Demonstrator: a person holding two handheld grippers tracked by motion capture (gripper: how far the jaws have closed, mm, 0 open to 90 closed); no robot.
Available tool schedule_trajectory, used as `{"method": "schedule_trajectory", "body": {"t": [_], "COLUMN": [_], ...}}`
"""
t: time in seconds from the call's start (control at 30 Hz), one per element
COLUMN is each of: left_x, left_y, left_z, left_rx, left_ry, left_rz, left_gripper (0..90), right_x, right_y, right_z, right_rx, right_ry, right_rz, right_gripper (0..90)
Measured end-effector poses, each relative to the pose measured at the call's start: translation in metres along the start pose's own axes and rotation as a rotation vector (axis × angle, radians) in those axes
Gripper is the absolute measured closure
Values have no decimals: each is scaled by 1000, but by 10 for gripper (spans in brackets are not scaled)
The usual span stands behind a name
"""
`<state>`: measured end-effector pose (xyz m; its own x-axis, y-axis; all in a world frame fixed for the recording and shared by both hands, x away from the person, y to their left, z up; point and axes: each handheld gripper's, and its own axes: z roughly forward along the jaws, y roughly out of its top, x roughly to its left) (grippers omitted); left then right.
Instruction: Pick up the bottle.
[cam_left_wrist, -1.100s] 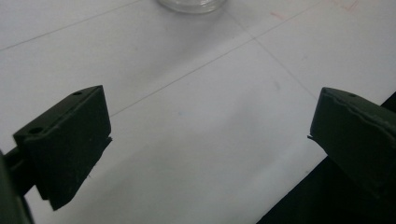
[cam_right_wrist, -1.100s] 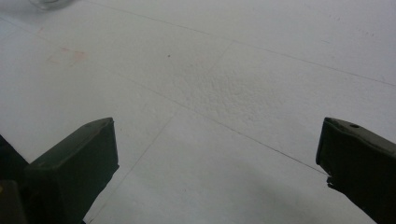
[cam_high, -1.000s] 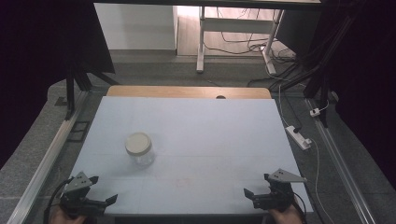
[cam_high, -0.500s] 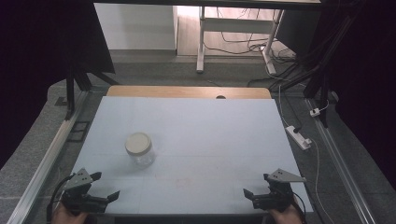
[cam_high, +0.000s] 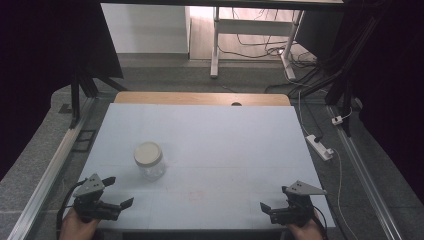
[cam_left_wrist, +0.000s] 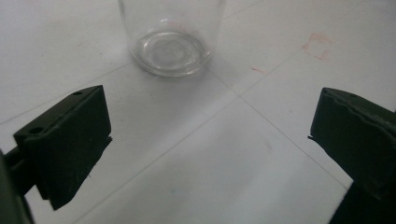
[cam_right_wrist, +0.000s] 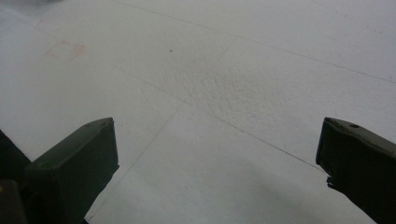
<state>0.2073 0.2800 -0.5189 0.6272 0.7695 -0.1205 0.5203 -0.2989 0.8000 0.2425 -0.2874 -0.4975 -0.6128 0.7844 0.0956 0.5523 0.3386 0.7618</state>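
High view: we have the jar (cam_high: 149, 160) standing capped on the table (cam_high: 225, 135), left of centre, just ahead of the left gripper (cam_high: 116, 192); nothing is held.
Left gripper spread wide, its view showing the glass base (cam_left_wrist: 169, 49) ahead between the jaws; right gripper (cam_high: 265, 206) also wide, well apart at the near right; we judge the reach is next; come in level, centre the glass, close below the lid (cam_high: 148, 151); clear glass slips, so squeeze gently.

Two black handheld grippers, left gripper (cam_high: 119, 191) and right gripper (cam_high: 266, 209), grey triangular top plates, blocky matte jaws, trailing black cables
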Motion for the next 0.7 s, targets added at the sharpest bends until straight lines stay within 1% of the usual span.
{"method": "schedule_trajectory", "body": {"t": [0.1,0.13,0.17,0.2,0.23,0.3,0.5,0.6,0.67,0.7], "left_x": [3,5,5,6,8,8,10,12,15,15], "left_y": [4,6,6,7,10,12,19,21,25,25], "left_z": [5,8,8,10,15,19,26,29,35,35], "left_rx": [-4,-8,-8,-9,-7,-5,-9,-8,2,2], "left_ry": [3,3,3,5,-4,-8,2,-1,12,12], "left_rz": [-1,-1,-1,-5,-18,-27,-31,-34,-20,-20], "left_gripper": [0,0,0,0,0,0,0,0,0,0], "right_x": [0,0,0,0,0,0,0,0,0,0], "right_y": [0,0,0,0,0,0,0,0,0,0], "right_z": [0,0,0,0,0,0,0,0,1,1], "right_rx": [0,0,0,0,0,1,2,3,4,4], "right_ry": [-1,-1,-1,-1,-1,-1,-1,-1,0,0], "right_rz": [0,0,0,0,0,-1,-1,-1,0,-1], "right_gripper": [0,0,0,0,0,0,0,0,0,0]}}
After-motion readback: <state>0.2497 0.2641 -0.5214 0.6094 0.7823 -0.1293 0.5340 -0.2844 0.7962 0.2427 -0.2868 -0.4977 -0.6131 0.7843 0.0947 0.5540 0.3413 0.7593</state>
